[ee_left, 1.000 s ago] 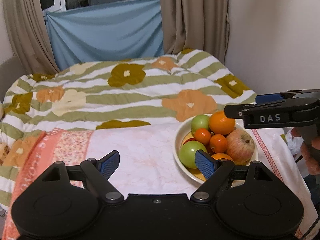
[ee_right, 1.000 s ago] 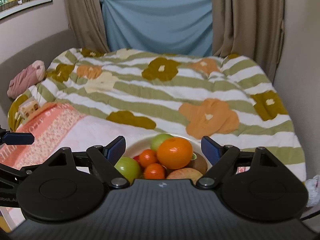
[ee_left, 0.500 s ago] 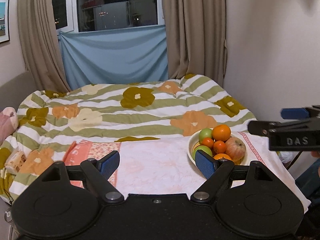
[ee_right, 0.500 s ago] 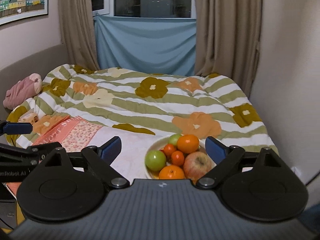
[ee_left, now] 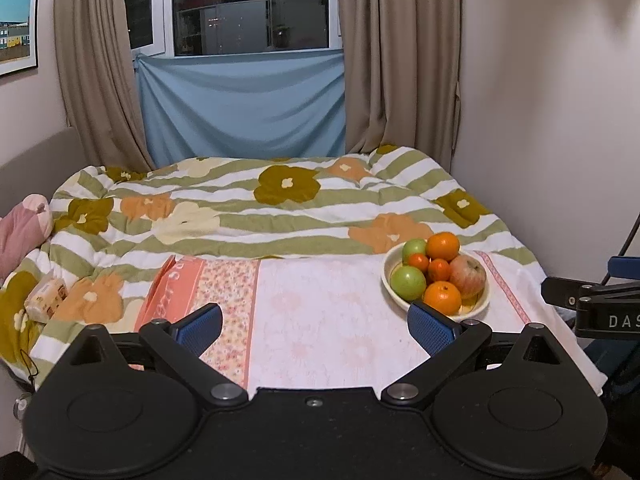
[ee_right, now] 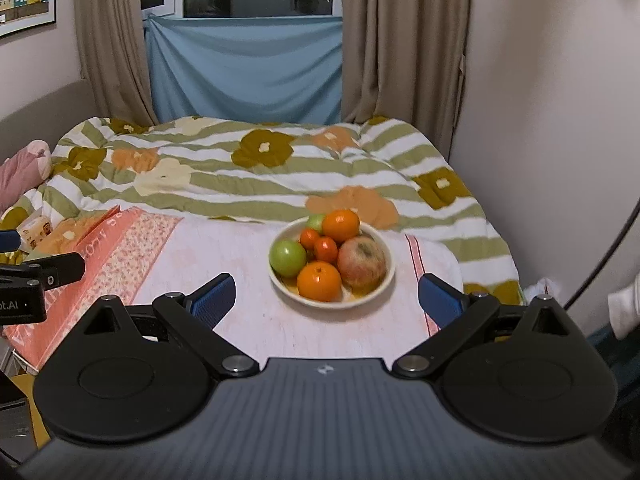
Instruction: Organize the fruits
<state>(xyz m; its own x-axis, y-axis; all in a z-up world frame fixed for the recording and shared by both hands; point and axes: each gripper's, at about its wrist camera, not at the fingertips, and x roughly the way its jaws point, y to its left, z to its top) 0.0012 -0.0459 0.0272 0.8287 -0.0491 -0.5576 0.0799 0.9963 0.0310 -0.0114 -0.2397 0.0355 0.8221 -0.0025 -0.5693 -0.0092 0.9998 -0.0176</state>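
Note:
A cream bowl (ee_right: 382, 289) of fruit sits on a pink-and-white cloth (ee_right: 248, 264) on the bed. It holds two green apples, a red apple (ee_right: 362, 262), two large oranges and two small tangerines. In the left wrist view the bowl (ee_left: 480, 304) is at the right. My left gripper (ee_left: 314, 328) is open and empty, back from the cloth's near edge. My right gripper (ee_right: 326, 302) is open and empty, just in front of the bowl. The right gripper's side also shows at the right edge of the left wrist view (ee_left: 600, 308).
A flowered striped duvet (ee_left: 256, 208) covers the bed. A pink soft toy (ee_left: 20, 232) and a small packet (ee_left: 46, 294) lie at the left. A wall runs along the right side. Curtains and a blue cloth hang behind.
Both grippers have pulled back and up from the bowl, so the whole bed is in view. The fruit has not moved. Both stay open.

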